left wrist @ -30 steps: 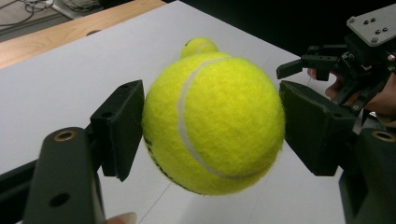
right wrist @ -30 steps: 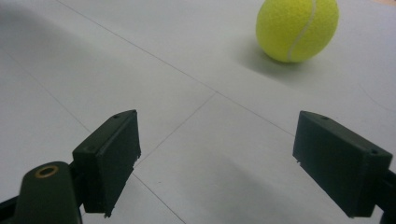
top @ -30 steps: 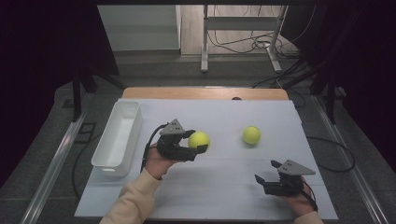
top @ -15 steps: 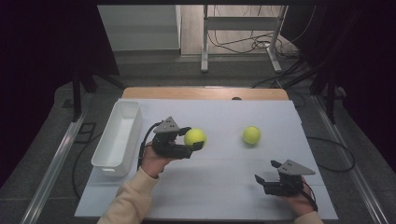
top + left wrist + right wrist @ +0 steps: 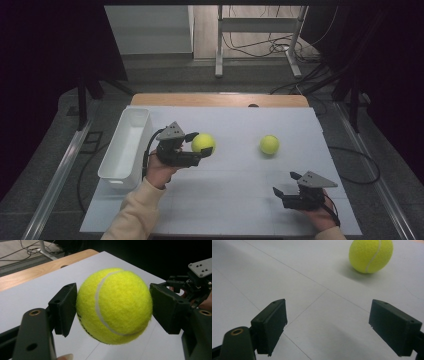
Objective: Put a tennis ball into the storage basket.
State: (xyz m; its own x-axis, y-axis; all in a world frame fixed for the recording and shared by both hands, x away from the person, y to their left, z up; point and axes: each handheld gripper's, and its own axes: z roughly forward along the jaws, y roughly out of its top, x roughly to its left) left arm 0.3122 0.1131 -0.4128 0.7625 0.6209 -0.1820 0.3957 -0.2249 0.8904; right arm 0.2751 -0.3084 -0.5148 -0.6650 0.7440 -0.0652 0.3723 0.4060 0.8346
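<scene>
Black left gripper (image 5: 200,149) and right gripper (image 5: 284,184) carry grey triangular plates; cream sleeve (image 5: 135,212).

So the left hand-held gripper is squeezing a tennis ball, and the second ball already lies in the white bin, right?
Not quite. The left hand-held gripper does squeeze a tennis ball, but the second ball lies on the white table, not in the white bin; the high view shows it.

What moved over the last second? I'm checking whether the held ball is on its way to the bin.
The left tool, shut on its tennis ball, shifted slightly left toward the white bin. The right tool and the other ball stayed put.
</scene>
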